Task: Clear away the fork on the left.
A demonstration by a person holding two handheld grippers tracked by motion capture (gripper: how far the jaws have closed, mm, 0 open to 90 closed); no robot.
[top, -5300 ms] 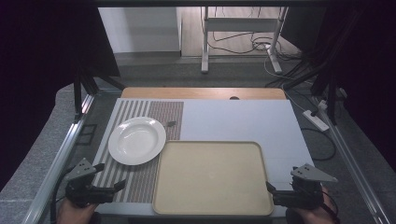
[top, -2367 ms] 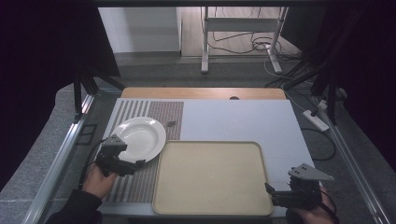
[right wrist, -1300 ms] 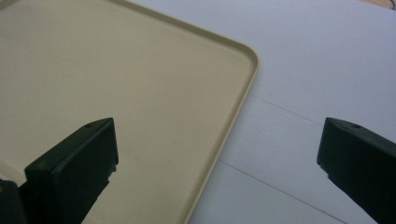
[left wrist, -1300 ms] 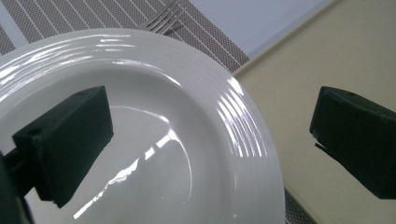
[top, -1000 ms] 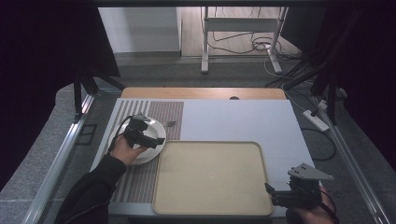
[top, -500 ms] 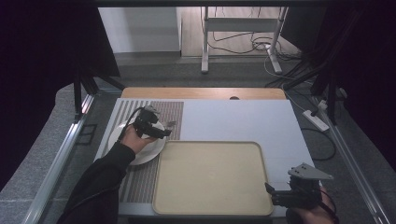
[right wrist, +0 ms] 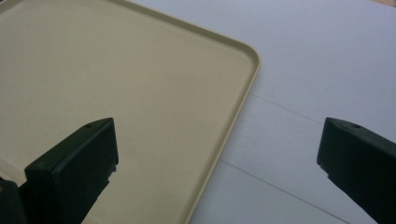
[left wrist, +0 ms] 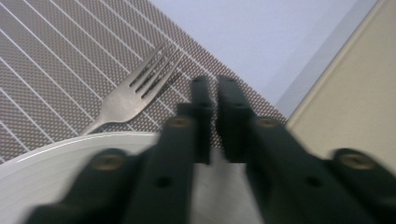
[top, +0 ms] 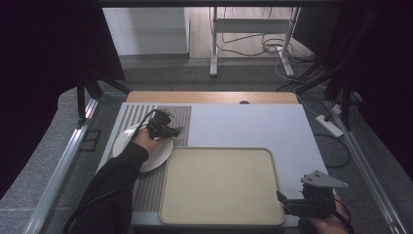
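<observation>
Now the left gripper (top: 170, 130) has crossed the plate (top: 151, 158) toward the fork (left wrist: 135, 95) at its 1 o'clock; its jaws have just closed, gripping nothing; right gripper (top: 287, 204) idles open by the tray (top: 219, 185).

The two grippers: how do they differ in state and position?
The left gripper has its jaws shut with nothing between them, above the plate edge near the fork; the right gripper is wide open, near the tray corner. Both have black jaws.
</observation>
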